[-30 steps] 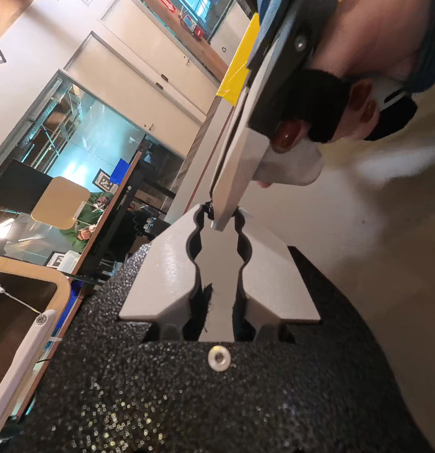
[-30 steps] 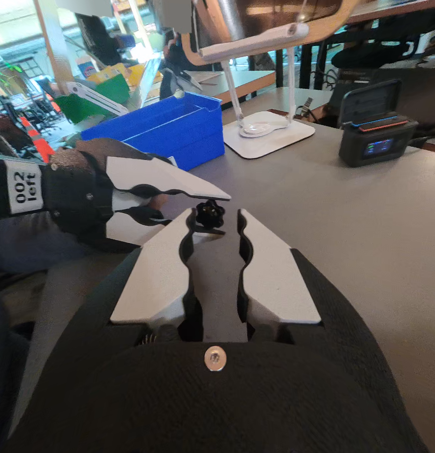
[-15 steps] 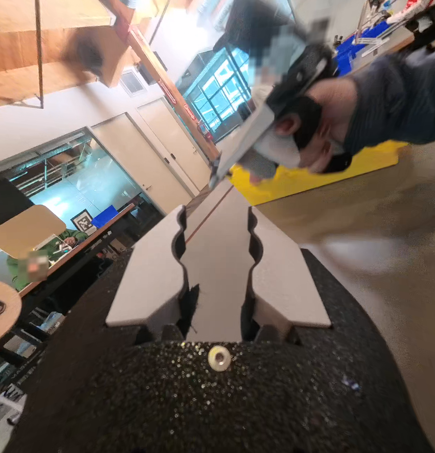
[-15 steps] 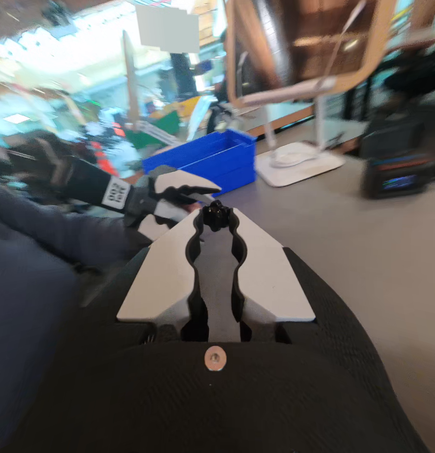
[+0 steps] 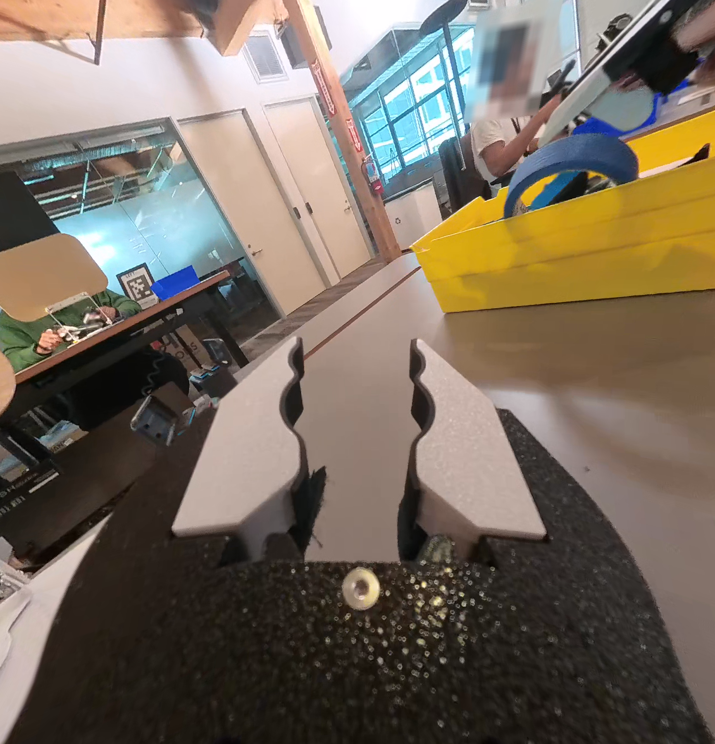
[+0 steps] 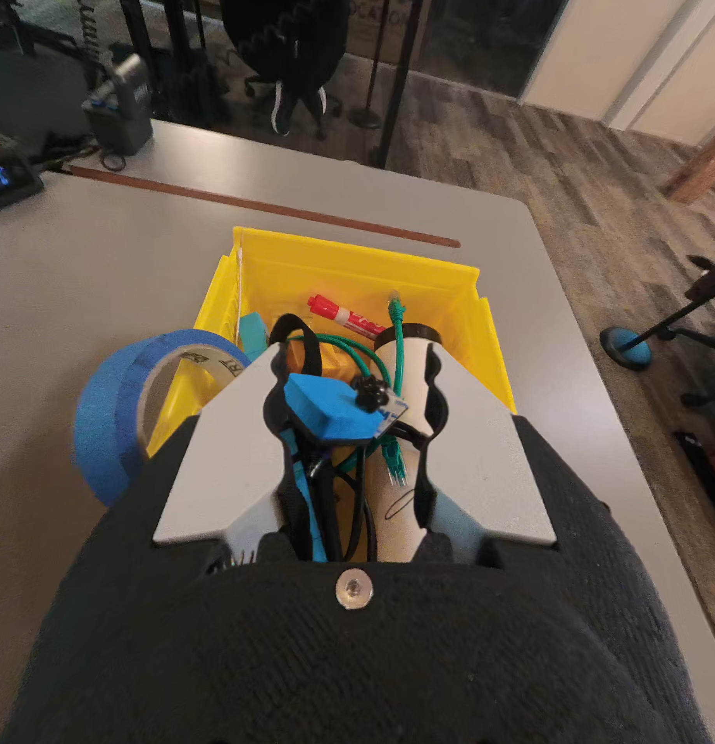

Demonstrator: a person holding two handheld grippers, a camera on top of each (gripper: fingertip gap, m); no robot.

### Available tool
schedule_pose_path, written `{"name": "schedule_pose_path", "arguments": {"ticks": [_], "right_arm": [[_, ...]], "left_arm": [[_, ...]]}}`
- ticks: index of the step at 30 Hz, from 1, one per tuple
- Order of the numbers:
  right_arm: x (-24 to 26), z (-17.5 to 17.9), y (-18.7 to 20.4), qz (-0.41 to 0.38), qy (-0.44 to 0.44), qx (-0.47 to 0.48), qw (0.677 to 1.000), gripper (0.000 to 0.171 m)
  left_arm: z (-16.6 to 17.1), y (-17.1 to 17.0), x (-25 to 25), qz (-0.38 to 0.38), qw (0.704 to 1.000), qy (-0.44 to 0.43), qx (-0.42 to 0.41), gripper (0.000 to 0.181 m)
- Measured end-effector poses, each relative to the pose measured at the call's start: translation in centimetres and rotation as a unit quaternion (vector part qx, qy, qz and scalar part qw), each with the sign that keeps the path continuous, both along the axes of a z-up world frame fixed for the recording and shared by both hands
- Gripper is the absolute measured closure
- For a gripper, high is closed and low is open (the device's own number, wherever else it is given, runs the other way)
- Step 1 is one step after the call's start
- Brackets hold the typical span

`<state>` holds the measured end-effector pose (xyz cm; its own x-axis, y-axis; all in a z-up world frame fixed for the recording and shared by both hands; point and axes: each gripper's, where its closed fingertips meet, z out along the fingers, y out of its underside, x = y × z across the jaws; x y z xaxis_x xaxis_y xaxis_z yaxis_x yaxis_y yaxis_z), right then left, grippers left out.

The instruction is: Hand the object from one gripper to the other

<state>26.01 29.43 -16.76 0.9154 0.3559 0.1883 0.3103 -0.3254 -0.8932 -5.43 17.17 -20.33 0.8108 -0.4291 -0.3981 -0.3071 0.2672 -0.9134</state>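
Hovering over the yellow bin point(image 6: 349, 261), the right gripper point(image 6: 355, 398) has its fingers spread apart with nothing clamped between them. Just below the gap, a small black knob point(image 6: 369, 392) sits on a blue foam block point(image 6: 331, 410) atop the clutter; it looks dropped or just let go, though whether it touches either finger is hard to tell. Around it lie a green cable point(image 6: 396, 346), a white tube point(image 6: 404, 402) and, farther back, a red marker point(image 6: 345, 316). A roll of blue tape point(image 6: 118, 406) leans on the bin's left rim. The left gripper point(image 5: 355, 386), low over the grey table point(image 5: 589, 382), is also spread wide and empty, its gap showing only bare tabletop. Beyond it the same bin point(image 5: 569, 257) and tape point(image 5: 569, 161) stand near, with the right gripper point(image 5: 613, 68) above them at the frame's top corner. People work at desks far behind. Judging by this, the handover seems done and the knob is delivered into the bin; only pulling both tools clear appears left.
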Motion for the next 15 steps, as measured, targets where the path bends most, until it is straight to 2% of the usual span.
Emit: {"name": "schedule_pose_path", "arguments": {"ticks": [4,5,8,9,10,12,15], "right_arm": [[-3.9,4.4,-1.5,0.032,-0.003,0.102,0.994,0.104],[-6.2,6.1,-2.3,0.061,0.007,0.148,0.987,0.11],[-15.0,9.0,-5.7,0.176,0.057,0.259,0.948,0.153],[-17.8,8.7,-6.4,0.205,0.072,0.272,0.938,0.168],[-20.3,7.7,-6.6,0.225,0.083,0.273,0.932,0.171],[-24.8,4.2,-6.1,0.255,0.083,0.263,0.927,0.171],[-28.0,0.2,-4.3,0.234,0.079,0.302,0.921,0.171]], "left_arm": [[0.0,0.2,-0.3,0.001,1.0,-0.019,-0.012,0.132],[0.0,0.2,-0.4,0.002,1.0,-0.023,-0.013,0.133],[0.1,0.4,-0.9,0.01,0.999,-0.033,-0.014,0.137],[0.2,0.4,-1.0,0.013,0.999,-0.038,-0.015,0.139],[0.2,0.4,-1.2,0.013,0.999,-0.043,-0.016,0.14],[0.3,0.5,-1.5,0.016,0.998,-0.058,-0.02,0.142],[0.1,0.6,-1.9,0.022,0.997,-0.069,-0.026,0.143]]}}
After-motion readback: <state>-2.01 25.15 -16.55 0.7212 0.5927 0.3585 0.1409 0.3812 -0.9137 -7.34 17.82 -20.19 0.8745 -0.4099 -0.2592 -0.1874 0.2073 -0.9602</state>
